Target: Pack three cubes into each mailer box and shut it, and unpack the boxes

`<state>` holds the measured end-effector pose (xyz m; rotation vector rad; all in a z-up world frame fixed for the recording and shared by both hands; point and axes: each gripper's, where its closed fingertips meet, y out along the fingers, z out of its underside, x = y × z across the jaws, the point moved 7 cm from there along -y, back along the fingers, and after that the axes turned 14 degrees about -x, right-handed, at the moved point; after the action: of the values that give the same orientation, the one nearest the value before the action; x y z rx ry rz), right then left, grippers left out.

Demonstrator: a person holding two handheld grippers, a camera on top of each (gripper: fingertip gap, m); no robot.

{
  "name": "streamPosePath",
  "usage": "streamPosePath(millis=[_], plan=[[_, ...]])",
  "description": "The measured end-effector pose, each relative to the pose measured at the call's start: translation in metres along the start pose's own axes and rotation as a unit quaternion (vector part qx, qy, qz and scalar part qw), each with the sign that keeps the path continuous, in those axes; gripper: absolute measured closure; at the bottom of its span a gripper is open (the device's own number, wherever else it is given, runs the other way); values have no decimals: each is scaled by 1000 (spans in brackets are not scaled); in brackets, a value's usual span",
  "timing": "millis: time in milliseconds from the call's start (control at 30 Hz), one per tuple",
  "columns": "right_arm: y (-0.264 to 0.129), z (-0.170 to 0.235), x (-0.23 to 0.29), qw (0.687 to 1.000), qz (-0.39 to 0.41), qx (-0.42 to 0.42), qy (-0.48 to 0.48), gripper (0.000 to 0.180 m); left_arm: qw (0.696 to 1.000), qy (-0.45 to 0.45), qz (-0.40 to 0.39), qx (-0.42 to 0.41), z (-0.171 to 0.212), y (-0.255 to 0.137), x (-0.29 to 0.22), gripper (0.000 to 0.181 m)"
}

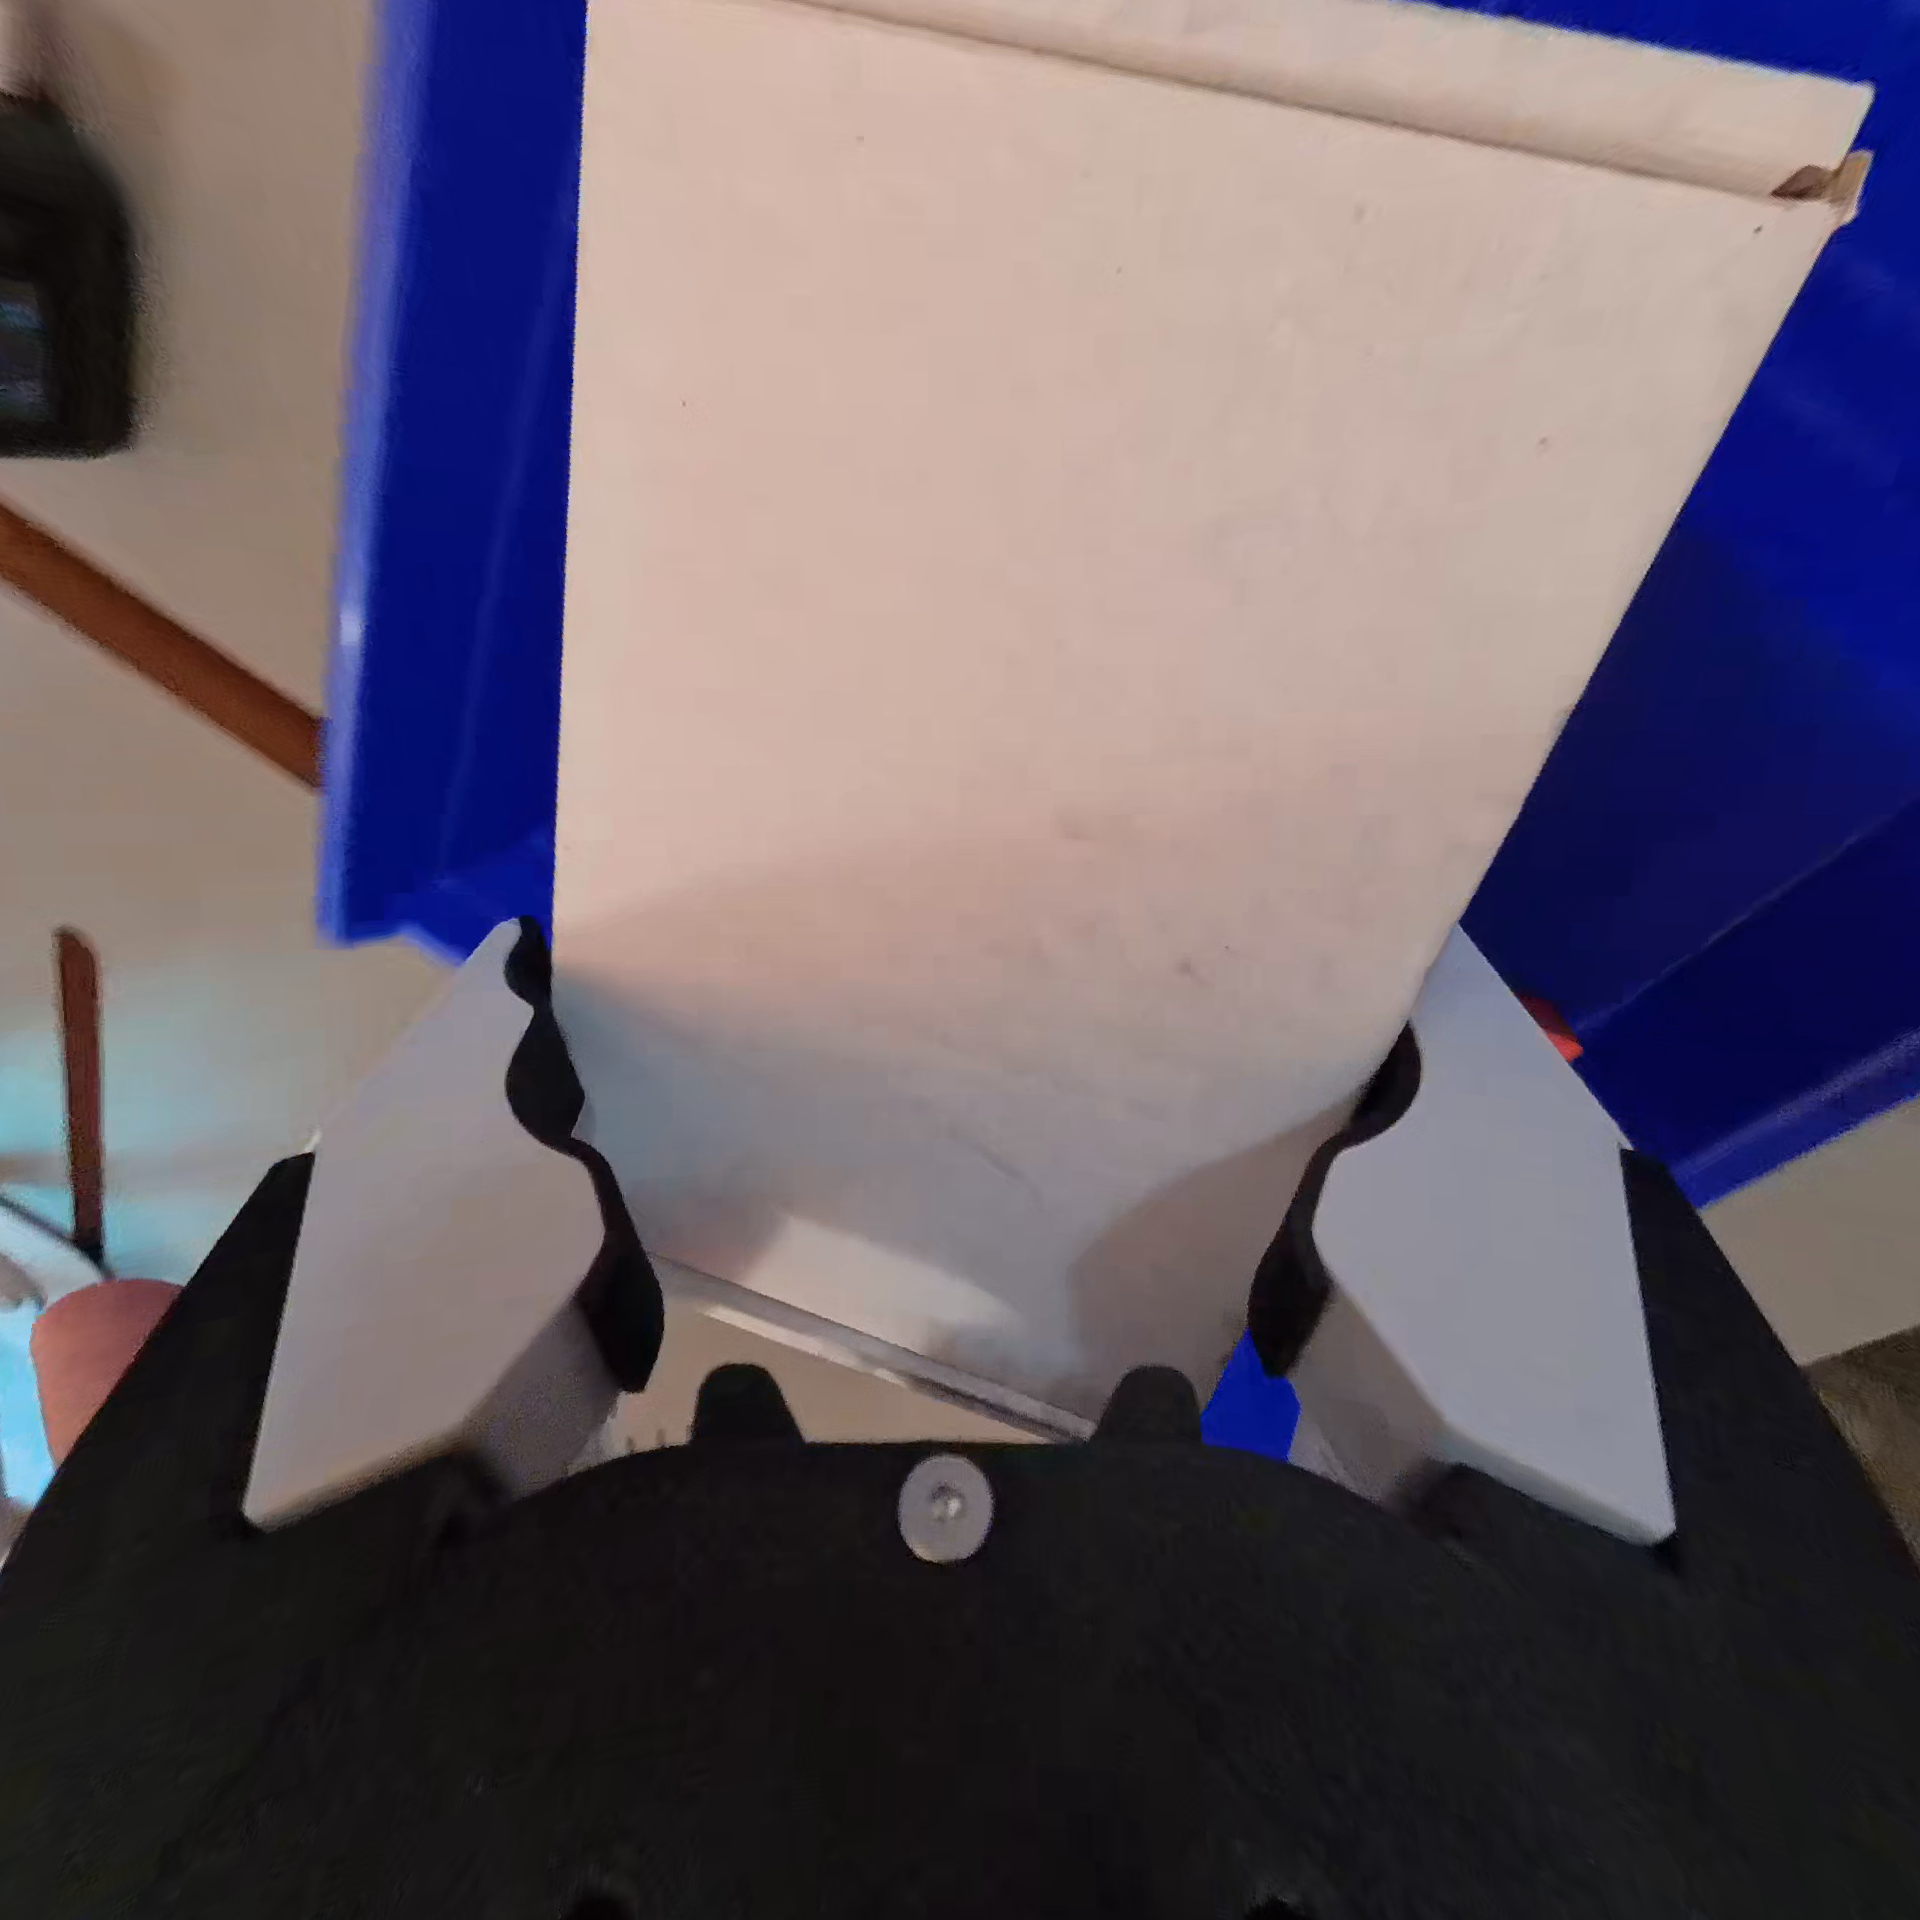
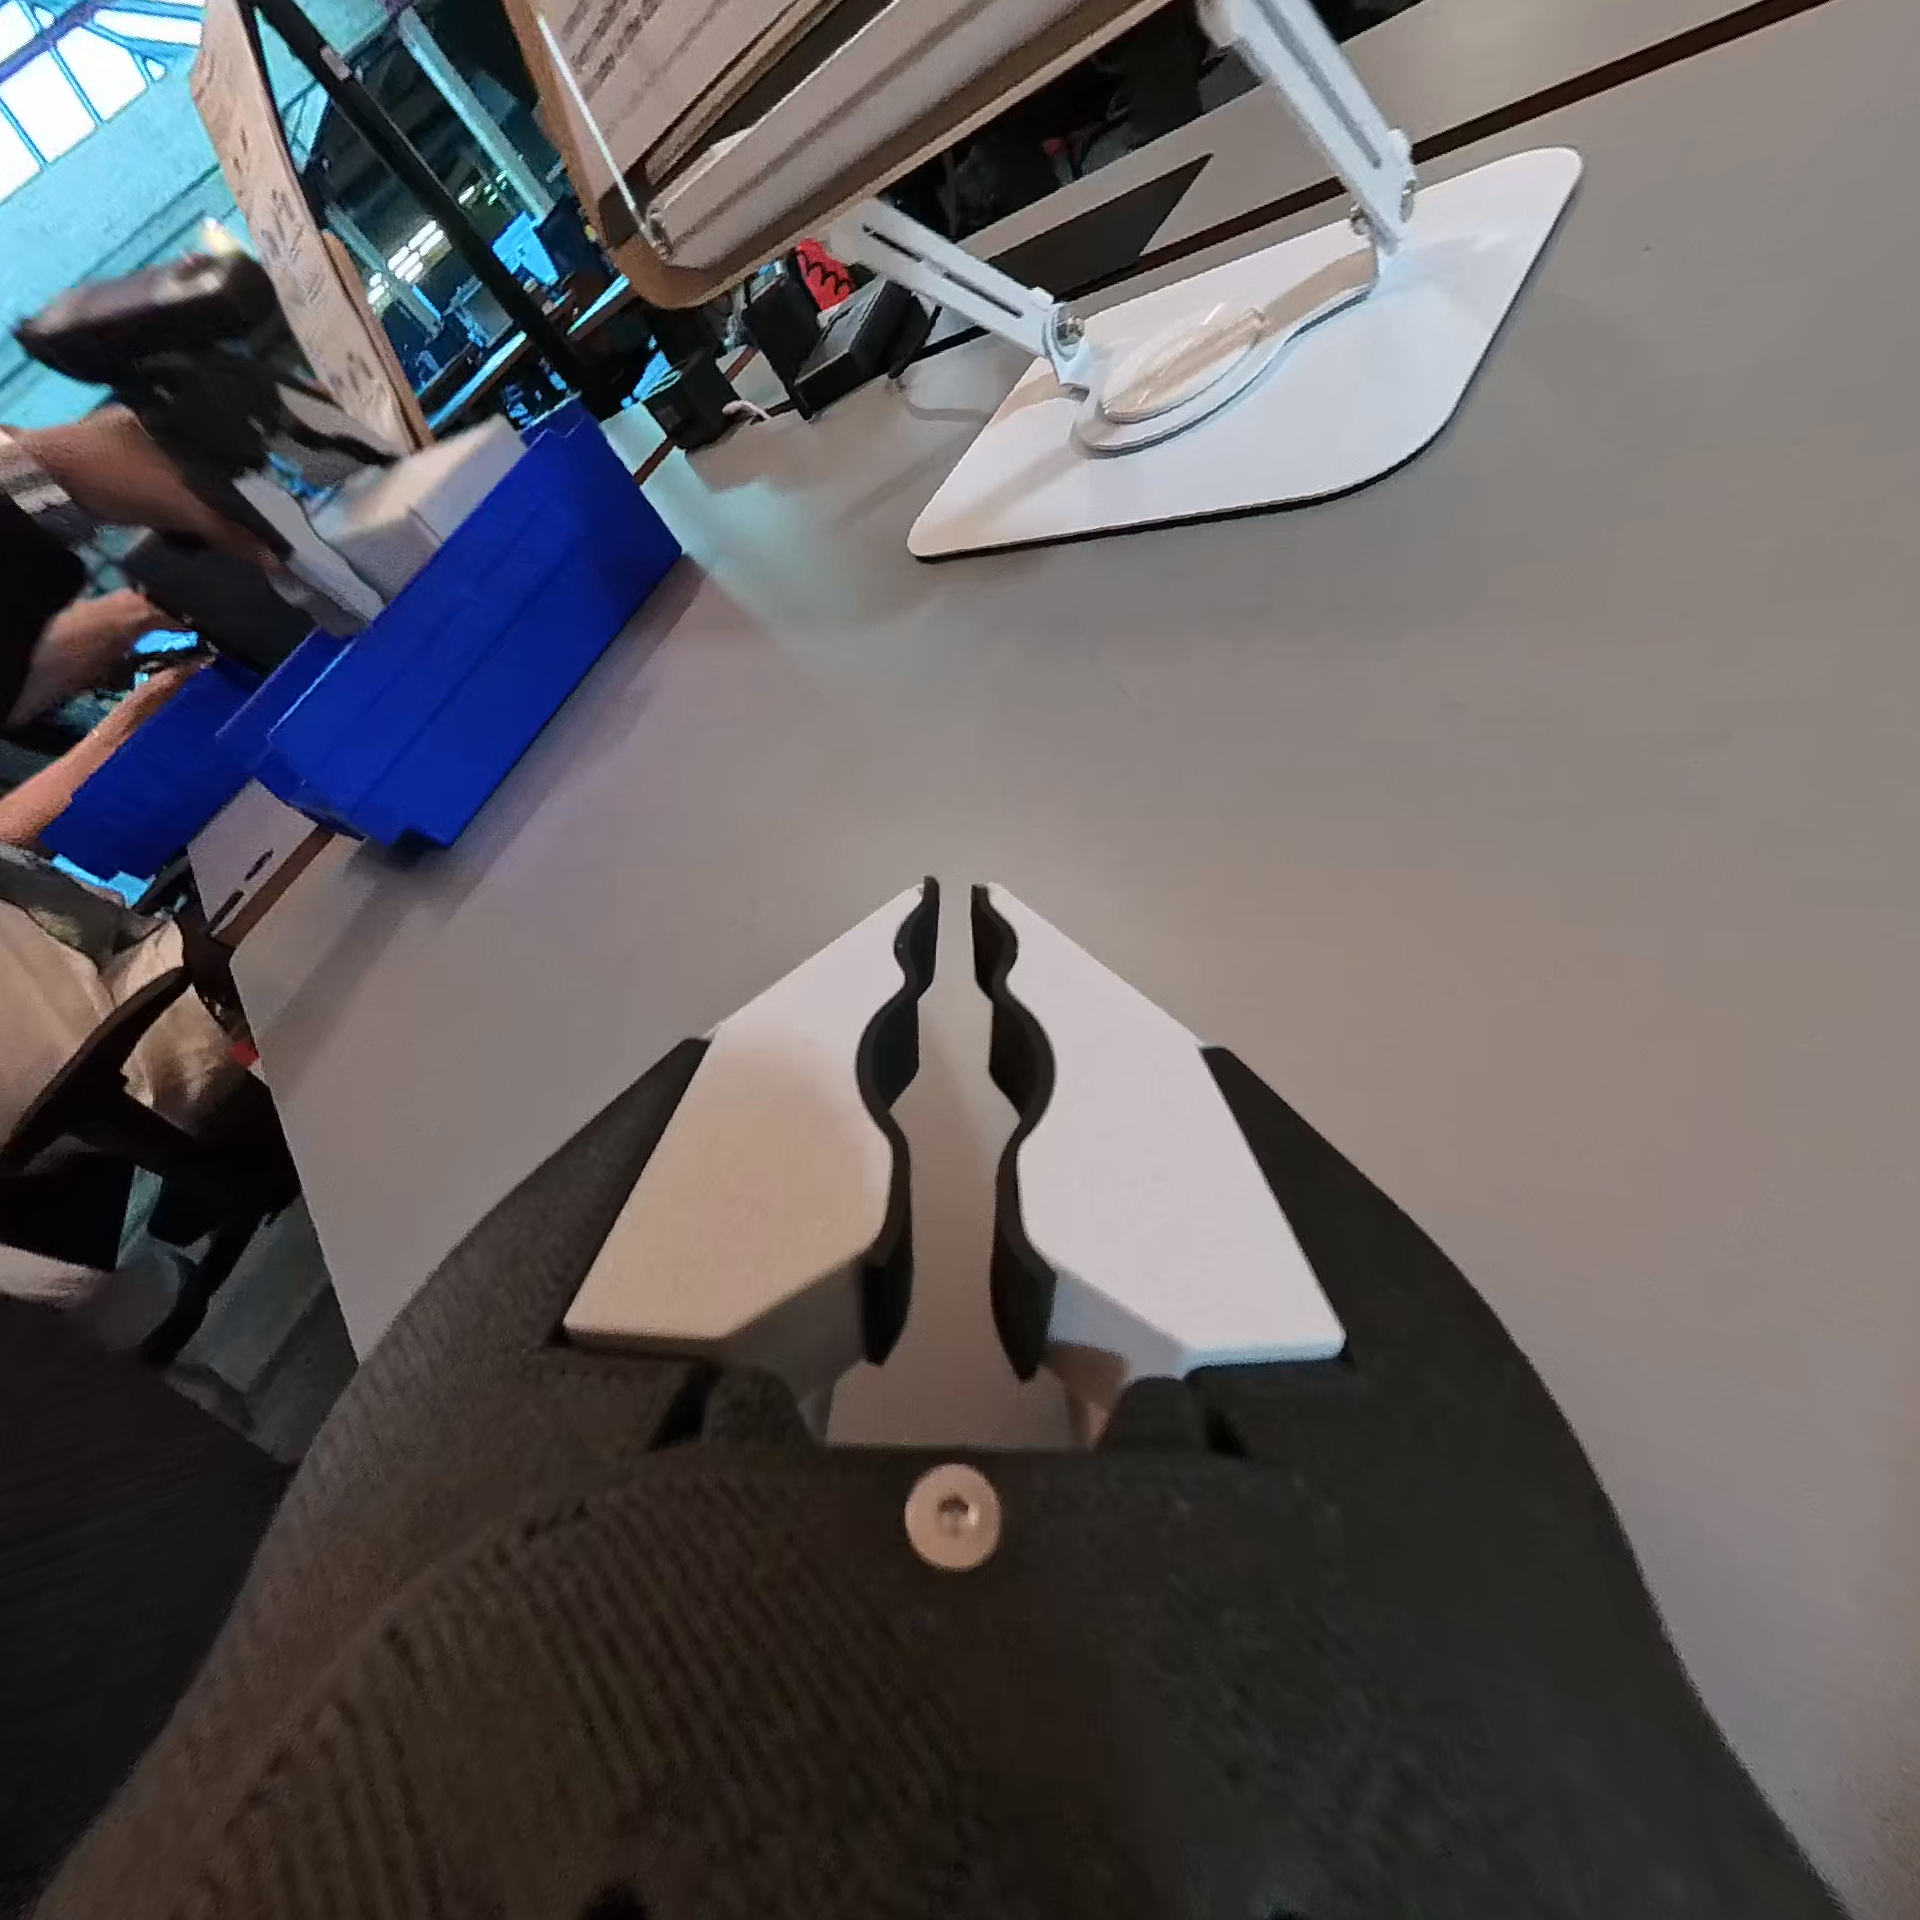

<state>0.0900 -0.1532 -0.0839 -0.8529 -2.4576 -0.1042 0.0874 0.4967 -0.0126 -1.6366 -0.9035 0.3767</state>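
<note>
In the left wrist view, pale table surface (image 1: 156,852) is showing at the far left, with a dark, blurred object (image 1: 57,281) lying near the upper edge. Next to it the left wall of a blue bin (image 1: 457,520) is rising. The left gripper (image 1: 971,1049) is spreading its jaws wide and gripping a white mailer box (image 1: 1039,571) across its near end, the left pad (image 1: 540,1049) and the right pad pressing against opposite sides of the box. The box is stretching away from the gripper, lid closed, and is lying over the blue bin, whose blue walls are showing on both sides of it. Whether the box is resting on the bin floor or hanging above it cannot be told. A small red patch (image 1: 1553,1034) is peeking out just beside the right finger.

In the right wrist view, the left gripper (image 2: 270,530) is appearing far off at the left, blurred, above two blue bins (image 2: 468,665) standing side by side near the table's edge, with the white box (image 2: 436,499) just visible over the farther bin. The right gripper (image 2: 954,883) is hovering over bare grey table (image 2: 1247,779), well apart from the bins, its jaws drawn nearly together with only a thin gap and nothing between them. Farther right, a white stand (image 2: 1299,395) is resting on the table.
</note>
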Motion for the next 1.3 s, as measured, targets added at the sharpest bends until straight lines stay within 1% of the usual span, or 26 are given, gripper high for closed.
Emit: streamPosePath(millis=[133, 233, 333, 433, 500, 567, 700, 733, 800, 900, 1033, 1133, 1200, 1300], plan=[[3, 3, 10, 999, -28, 15, -24, 175, 998, -9, -42, -35, -5, -58, -6, 30], [6, 7, 20, 997, -60, 29, -38, 175, 995, -11, -55, -85, -25, -97, -25, 30], [4, 12, 32, 994, -87, 38, -58, 175, 990, 8, -56, -127, -57, -123, -62, 30], [-3, 17, 44, 991, -104, 38, -79, 175, 986, 57, -41, -149, -95, -129, -118, 30], [-9, 16, 52, 989, -115, 35, -88, 175, 982, 92, -20, -162, -122, -121, -158, 30], [-13, 11, 60, 986, -131, 28, -97, 175, 976, 127, 5, -177, -148, -105, -198, 30], [-20, 0, 67, 983, -139, 6, -120, 175, 961, 159, 57, -218, -196, -55, -270, 31], [-21, -2, 67, 982, -141, 0, -124, 175, 958, 154, 65, -235, -207, -40, -285, 31], [-24, -5, 66, 982, -139, -6, -130, 175, 949, 132, 109, -263, -225, -7, -318, 30], [-26, -8, 59, 983, -128, -14, -133, 174, 946, 108, 126, -280, -242, 36, -354, 31], [-26, -11, 47, 987, -110, -18, -118, 173, 939, 73, 123, -314, -257, 59, -383, 31], [-25, -9, 39, 991, -107, -10, -75, 168, 936, 53, 103, -333, -261, 64, -390, 30], [-26, -9, 36, 993, -113, -12, -31, 160, 941, 47, 96, -320, -262, 65, -390, 31], [-28, -7, 33, 991, -124, -8, 44, 143, 942, 43, 86, -321, -265, 66, -390, 31]])
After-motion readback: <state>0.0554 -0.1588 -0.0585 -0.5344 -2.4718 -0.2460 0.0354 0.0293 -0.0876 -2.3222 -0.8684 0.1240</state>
